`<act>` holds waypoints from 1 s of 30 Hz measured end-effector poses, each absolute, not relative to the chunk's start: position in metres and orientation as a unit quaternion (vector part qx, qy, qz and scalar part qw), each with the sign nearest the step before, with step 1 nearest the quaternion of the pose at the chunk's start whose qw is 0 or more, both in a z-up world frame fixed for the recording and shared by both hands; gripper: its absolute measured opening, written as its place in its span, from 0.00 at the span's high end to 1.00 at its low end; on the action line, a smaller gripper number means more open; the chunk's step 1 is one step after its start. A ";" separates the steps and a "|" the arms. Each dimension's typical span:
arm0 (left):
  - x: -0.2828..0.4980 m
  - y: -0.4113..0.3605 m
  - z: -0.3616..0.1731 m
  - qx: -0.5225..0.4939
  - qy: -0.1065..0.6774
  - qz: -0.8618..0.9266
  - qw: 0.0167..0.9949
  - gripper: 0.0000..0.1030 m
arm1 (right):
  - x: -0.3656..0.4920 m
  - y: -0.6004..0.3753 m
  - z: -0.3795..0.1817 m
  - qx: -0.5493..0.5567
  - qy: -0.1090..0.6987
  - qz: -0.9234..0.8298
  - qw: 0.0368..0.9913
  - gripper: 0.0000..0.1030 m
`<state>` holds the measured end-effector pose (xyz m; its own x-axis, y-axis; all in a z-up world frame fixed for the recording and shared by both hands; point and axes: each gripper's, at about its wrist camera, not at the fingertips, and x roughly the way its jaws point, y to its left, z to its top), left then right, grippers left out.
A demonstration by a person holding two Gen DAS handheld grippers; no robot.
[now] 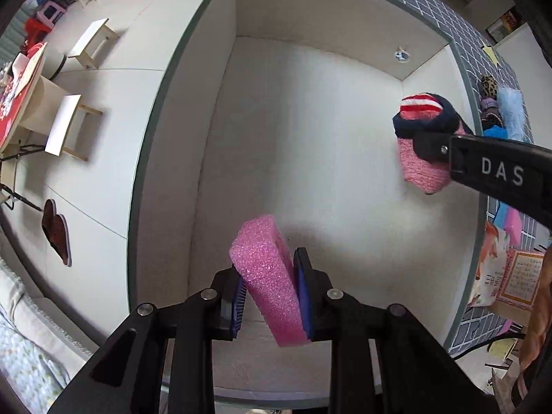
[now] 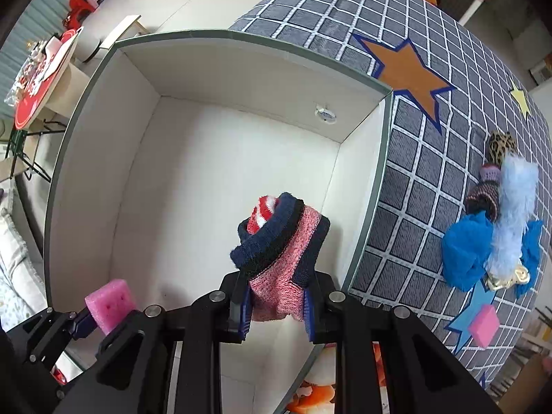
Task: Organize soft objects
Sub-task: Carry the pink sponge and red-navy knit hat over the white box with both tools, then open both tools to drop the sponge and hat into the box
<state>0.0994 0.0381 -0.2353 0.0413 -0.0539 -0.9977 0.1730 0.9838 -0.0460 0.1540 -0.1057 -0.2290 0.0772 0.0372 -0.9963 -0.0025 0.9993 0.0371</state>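
A pink foam sponge (image 1: 272, 276) and a rolled pink-and-navy sock (image 2: 283, 258) are hanging tilted above the white box (image 2: 220, 158).

The right gripper (image 2: 276, 305) pinches a knitted sock bundle (image 2: 281, 252) over the white box (image 2: 86, 138), with the left gripper (image 2: 74, 324) clamping a pink sponge (image 2: 108, 302) to its left, and another sponge (image 2: 483, 324) on the checkered cloth (image 2: 414, 189) to its right.

Pale floor (image 1: 114, 27) — wooden stools (image 1: 90, 42) beyond.
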 end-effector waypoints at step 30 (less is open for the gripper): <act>0.068 0.031 -0.194 0.042 0.647 -0.092 0.756 0.36 | 0.152 -0.092 -0.203 0.018 0.669 0.038 0.742 0.68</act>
<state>0.0677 0.0307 -0.1942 0.1453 -0.0846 -0.9858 0.1932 0.9796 -0.0556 0.1523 -0.0918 -0.2031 0.1031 0.0815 -0.9913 -0.0325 0.9964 0.0786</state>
